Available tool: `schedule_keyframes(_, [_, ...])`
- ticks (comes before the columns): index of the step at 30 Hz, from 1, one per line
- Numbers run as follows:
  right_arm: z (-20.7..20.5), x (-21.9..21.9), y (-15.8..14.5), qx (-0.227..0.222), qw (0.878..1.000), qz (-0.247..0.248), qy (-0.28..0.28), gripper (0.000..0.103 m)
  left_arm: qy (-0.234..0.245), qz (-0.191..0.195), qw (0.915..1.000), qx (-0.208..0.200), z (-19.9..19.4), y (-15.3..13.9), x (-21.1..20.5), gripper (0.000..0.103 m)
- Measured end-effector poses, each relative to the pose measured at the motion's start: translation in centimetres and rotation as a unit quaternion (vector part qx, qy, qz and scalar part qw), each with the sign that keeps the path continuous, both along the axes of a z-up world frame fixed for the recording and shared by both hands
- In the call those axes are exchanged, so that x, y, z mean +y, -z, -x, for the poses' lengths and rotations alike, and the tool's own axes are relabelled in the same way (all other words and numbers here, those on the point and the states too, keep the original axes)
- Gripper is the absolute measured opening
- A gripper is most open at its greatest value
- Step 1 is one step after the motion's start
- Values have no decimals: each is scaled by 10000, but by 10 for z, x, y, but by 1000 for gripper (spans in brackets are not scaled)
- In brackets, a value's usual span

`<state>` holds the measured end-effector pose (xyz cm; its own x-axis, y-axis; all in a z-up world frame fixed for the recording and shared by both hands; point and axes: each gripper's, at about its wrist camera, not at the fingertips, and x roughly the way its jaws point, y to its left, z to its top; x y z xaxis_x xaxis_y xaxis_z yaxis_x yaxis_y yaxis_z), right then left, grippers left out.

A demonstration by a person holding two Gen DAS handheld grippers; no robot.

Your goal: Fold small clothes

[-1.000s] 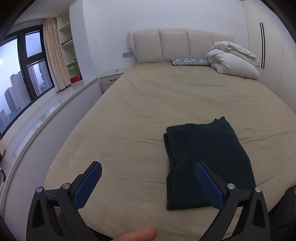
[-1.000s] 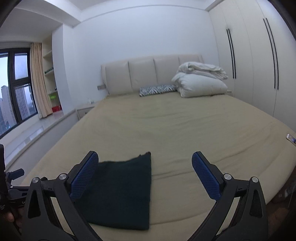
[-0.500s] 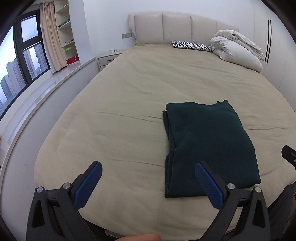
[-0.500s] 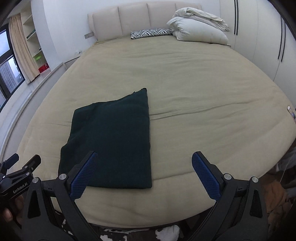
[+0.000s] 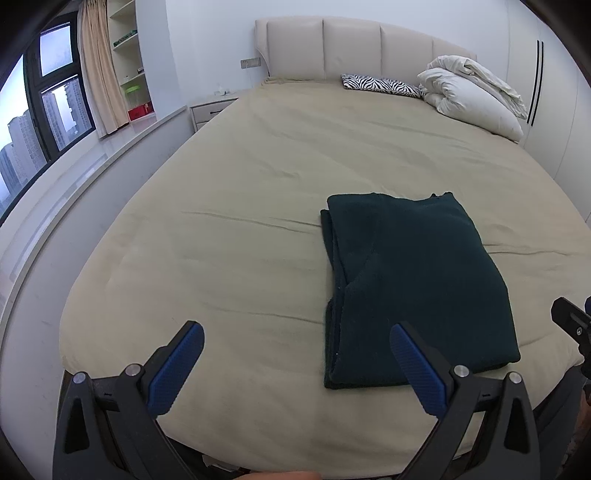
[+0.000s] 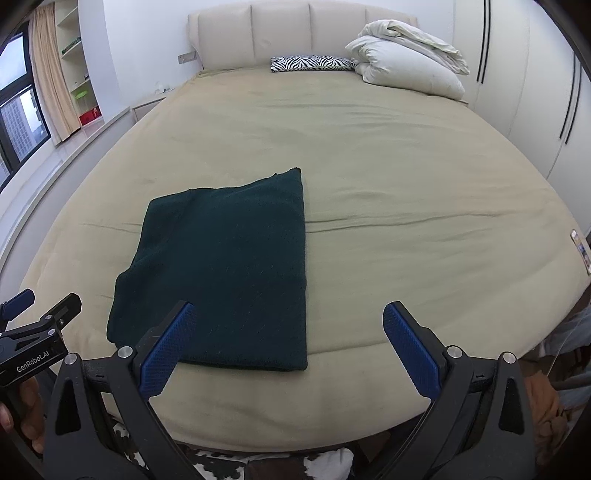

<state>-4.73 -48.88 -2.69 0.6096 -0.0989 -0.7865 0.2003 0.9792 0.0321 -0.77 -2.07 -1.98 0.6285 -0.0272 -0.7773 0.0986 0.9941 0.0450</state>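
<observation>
A folded garment [image 5: 417, 280] lies on the bed [image 5: 258, 184] near its foot edge (headboard end behind it), with pillow [image 5: 380, 84] and duvet [image 5: 472, 94] there.

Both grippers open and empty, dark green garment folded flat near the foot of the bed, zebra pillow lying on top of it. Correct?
Not quite. The zebra pillow is not on the dark green garment; it lies far off at the headboard, beside the white duvet, as the right wrist view shows. The rest holds: left gripper and right gripper are open and empty, and the garment lies folded flat near the foot of the bed.
</observation>
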Motion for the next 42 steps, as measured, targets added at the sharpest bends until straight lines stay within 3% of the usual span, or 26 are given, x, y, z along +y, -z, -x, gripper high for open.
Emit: schedule_keyframes(42, [-16, 12, 20, 274, 9996, -51, -34, 103, 57, 86, 9998, 149, -2, 9, 3, 103])
